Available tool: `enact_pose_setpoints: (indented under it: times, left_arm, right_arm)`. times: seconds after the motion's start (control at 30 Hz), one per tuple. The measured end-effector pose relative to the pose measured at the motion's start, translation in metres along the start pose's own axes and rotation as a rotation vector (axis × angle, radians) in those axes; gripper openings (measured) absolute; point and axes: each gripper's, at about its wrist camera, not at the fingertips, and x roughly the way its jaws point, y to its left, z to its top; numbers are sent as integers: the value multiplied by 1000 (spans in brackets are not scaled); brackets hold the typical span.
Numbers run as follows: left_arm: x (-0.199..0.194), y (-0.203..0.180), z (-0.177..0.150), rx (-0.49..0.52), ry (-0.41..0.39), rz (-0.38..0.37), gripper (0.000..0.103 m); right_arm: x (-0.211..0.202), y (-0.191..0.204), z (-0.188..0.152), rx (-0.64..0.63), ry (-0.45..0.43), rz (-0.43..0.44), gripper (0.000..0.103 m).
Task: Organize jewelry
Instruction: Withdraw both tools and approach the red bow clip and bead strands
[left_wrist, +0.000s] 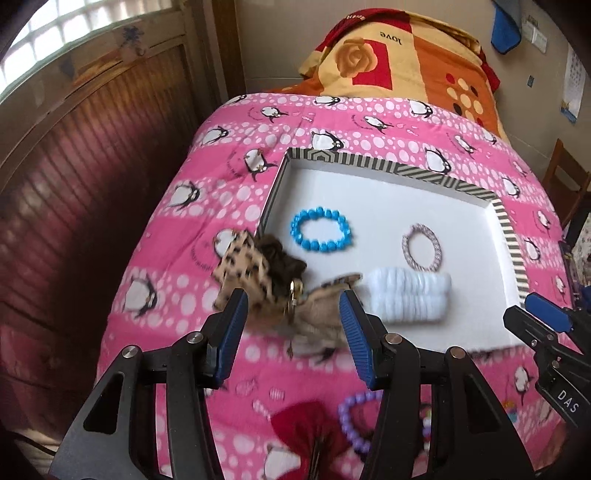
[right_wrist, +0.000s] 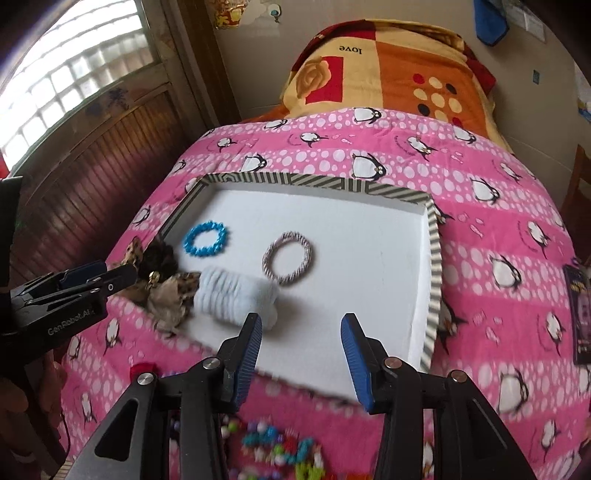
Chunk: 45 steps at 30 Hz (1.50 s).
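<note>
A white tray with a striped rim (left_wrist: 376, 166) (right_wrist: 436, 243) lies on the pink penguin bedspread. In it lie a blue bead bracelet (left_wrist: 320, 230) (right_wrist: 205, 239), a pink-white twisted hair ring (left_wrist: 421, 247) (right_wrist: 287, 263) and a pale blue scrunchie (left_wrist: 410, 293) (right_wrist: 236, 295). A leopard-print bow with a dark centre and gold clip (left_wrist: 258, 273) (right_wrist: 162, 284) lies over the tray's near-left corner. My left gripper (left_wrist: 293, 306) (right_wrist: 110, 275) is open, just before the bow. My right gripper (right_wrist: 301, 328) (left_wrist: 535, 310) is open and empty over the tray's front edge.
A purple bead bracelet (left_wrist: 354, 417), a red bow (left_wrist: 310, 428) and several colourful beads (right_wrist: 273, 446) lie on the bedspread near me. An orange-red blanket (left_wrist: 402, 62) is folded at the far end. A wooden wall panel (left_wrist: 74, 184) runs along the left.
</note>
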Motion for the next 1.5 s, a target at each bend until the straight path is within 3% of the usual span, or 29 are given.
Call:
enact_pose_setpoints:
  times: [0.53, 0.67, 1.23, 1.37, 1.5]
  left_arm:
    - [-46, 13, -74, 13, -9, -32, 60]
    - [-53, 14, -88, 31, -5, -31, 60]
    - [-67, 18, -122, 61, 15, -48, 60]
    - [-67, 31, -127, 28, 30, -132, 60]
    - [-66, 43, -134, 29, 47, -134, 60]
  right_arm:
    - [-42, 23, -72, 9, 16, -14, 46]
    - [-50, 25, -85, 16, 15, -15, 53]
    - [-71, 24, -124, 32, 21, -45, 54]
    - [-72, 20, -130, 38, 29, -47, 54]
    - [-73, 13, -139, 48, 41, -56, 54]
